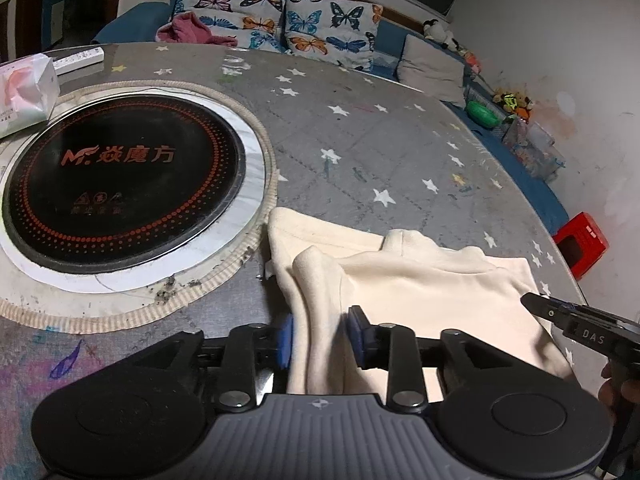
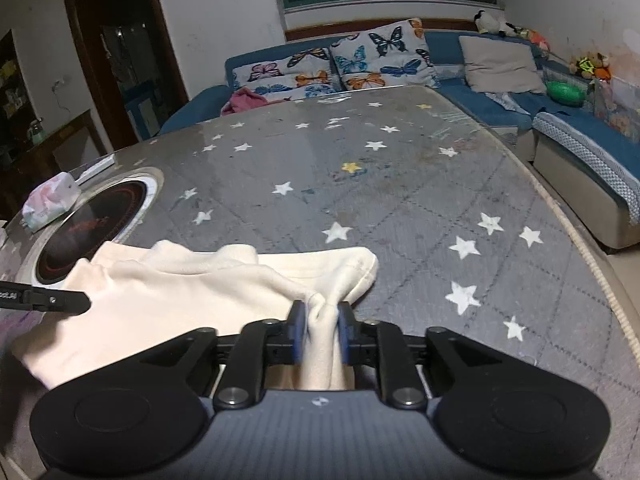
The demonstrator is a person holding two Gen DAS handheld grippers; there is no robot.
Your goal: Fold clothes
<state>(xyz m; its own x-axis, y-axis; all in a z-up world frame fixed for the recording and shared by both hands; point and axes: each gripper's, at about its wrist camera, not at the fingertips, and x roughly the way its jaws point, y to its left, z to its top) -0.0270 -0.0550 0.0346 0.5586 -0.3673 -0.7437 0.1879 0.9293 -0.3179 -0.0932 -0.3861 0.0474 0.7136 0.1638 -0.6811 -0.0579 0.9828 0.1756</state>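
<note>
Cream garment (image 1: 420, 280) lies on the table (image 1: 360, 140); the left tool (image 1: 320, 336) and right tool (image 2: 322, 330) each pinch 1 edge, seemingly for folding.

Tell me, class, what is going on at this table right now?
A person is folding a cream garment on a star-patterned table, with a claw in each hand. The left claw has a bunched fold of the cloth between its blue pads, and the right claw is shut on another gathered corner. The garment lies partly folded beside the round black cooktop. A tissue pack sits past it.
</note>
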